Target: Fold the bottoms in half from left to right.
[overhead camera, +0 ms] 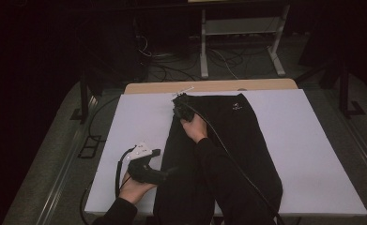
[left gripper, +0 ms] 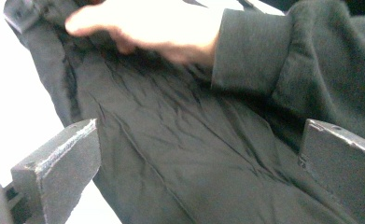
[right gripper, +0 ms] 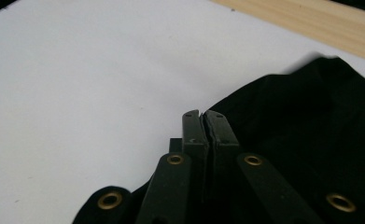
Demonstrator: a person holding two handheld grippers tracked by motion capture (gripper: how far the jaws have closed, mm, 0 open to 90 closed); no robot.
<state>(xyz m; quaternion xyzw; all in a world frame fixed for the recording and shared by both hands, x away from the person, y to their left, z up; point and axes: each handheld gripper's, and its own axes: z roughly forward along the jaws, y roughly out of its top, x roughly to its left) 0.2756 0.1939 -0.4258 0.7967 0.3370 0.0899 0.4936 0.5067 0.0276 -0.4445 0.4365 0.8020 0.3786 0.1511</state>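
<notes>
A black garment (overhead camera: 240,140) with a small white logo (overhead camera: 236,107) lies lengthwise on the white table cover (overhead camera: 317,154). My right gripper (overhead camera: 178,101) is at the garment's far left corner, jaws pressed together on the cloth edge (right gripper: 264,121); its tips (right gripper: 203,116) meet at that edge. My left gripper (overhead camera: 166,171) is low at the garment's left side, near the front. Its jaws stand wide open (left gripper: 199,158) with wrinkled black cloth (left gripper: 171,140) lying beyond them. The person's right hand (left gripper: 147,28) and dark sleeve (left gripper: 287,60) rest on the garment.
A strip of bare wooden tabletop (overhead camera: 209,86) runs along the far edge of the cover (right gripper: 77,93). A cable (overhead camera: 237,164) trails from the right gripper across the garment. Behind the table are a metal frame (overhead camera: 240,28) and floor cables (overhead camera: 172,70).
</notes>
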